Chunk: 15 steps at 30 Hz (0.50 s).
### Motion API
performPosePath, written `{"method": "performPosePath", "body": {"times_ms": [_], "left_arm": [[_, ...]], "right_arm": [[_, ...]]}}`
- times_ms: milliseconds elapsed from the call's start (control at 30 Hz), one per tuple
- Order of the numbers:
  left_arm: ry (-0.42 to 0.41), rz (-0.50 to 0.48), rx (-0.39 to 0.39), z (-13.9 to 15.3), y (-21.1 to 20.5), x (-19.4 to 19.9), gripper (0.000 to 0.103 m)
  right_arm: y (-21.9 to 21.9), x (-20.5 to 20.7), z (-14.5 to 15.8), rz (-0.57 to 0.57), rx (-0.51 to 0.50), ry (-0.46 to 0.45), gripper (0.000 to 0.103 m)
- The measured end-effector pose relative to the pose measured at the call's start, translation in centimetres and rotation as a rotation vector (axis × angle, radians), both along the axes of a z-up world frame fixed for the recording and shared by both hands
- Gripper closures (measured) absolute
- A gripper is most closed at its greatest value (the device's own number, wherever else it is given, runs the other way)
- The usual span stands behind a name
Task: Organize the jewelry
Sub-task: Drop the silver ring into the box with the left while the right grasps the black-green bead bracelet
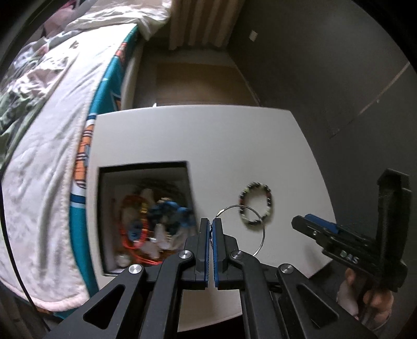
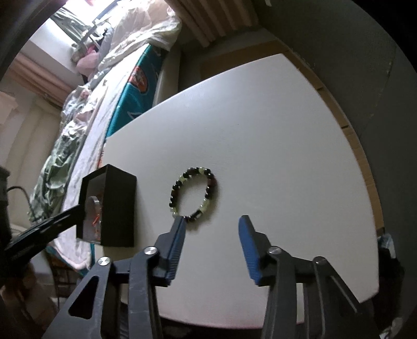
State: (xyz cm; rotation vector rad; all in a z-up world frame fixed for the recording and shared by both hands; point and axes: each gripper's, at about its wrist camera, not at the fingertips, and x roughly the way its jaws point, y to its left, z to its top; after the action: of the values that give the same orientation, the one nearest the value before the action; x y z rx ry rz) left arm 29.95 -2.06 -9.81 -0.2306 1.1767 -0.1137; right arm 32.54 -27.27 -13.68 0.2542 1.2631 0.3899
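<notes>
My left gripper (image 1: 211, 221) is shut on a thin silver hoop (image 1: 262, 224) and holds it above the white table (image 1: 208, 135), just right of an open black box (image 1: 144, 167) that holds orange, blue and white jewelry (image 1: 153, 221). A beaded bracelet (image 1: 256, 204) of dark and pale beads lies on the table right of the box; it also shows in the right wrist view (image 2: 194, 195). My right gripper (image 2: 212, 221) is open and empty, just in front of the bracelet. The black box (image 2: 114, 206) stands to its left.
A bed with a white quilt (image 1: 44, 156) and a teal patterned sheet (image 1: 109, 83) runs along the table's left side. A dark grey wall (image 1: 325, 65) stands on the right. Beige curtains (image 1: 198, 23) hang at the back.
</notes>
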Motion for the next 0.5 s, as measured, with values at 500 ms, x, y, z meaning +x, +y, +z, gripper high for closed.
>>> {"method": "performPosePath", "body": {"times_ms": [500], "left_arm": [[0.002, 0.119, -0.014, -0.5, 6.8, 0.7, 0.102]], "right_arm": [[5.7, 3.0, -2.0, 0.064, -0.221, 0.012, 0.073]]}}
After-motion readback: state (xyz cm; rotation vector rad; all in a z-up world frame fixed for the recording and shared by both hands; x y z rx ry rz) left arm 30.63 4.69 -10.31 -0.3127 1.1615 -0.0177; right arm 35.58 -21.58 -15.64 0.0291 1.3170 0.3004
